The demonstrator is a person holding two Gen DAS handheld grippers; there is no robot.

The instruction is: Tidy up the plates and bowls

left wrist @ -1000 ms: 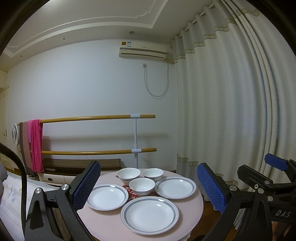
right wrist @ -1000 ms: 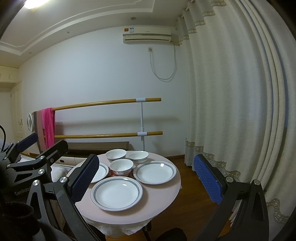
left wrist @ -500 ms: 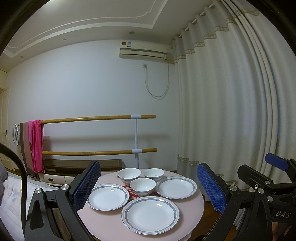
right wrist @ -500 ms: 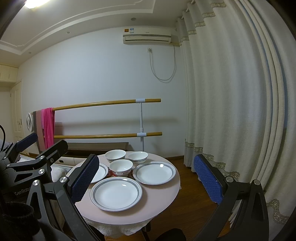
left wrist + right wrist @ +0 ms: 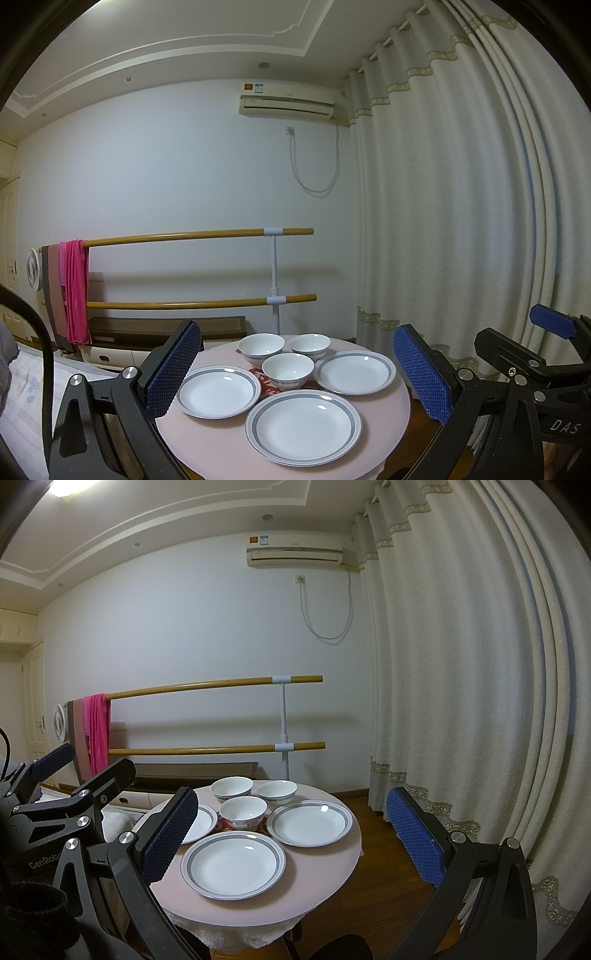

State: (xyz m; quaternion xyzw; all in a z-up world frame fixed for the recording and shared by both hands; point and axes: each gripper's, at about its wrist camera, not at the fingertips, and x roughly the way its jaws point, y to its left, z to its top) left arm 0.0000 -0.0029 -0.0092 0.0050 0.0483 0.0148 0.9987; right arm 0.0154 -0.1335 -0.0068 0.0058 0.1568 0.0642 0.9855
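Three white plates with grey rims lie on a round pink table: a near plate, a left plate and a right plate. Three white bowls stand behind them: a middle bowl, a back left bowl and a back right bowl. My left gripper is open, held above and short of the table. My right gripper is open too, with nothing between its fingers. In the right wrist view the near plate, the right plate and the middle bowl show between its pads.
A wooden double barre with a pink cloth stands behind the table by the wall. Cream curtains hang on the right. A bed lies to the left. Wooden floor shows right of the table.
Both views have shifted only slightly; the table and dishes sit a touch further right in the left wrist view. Nothing on the table moved, and both grippers stayed open.
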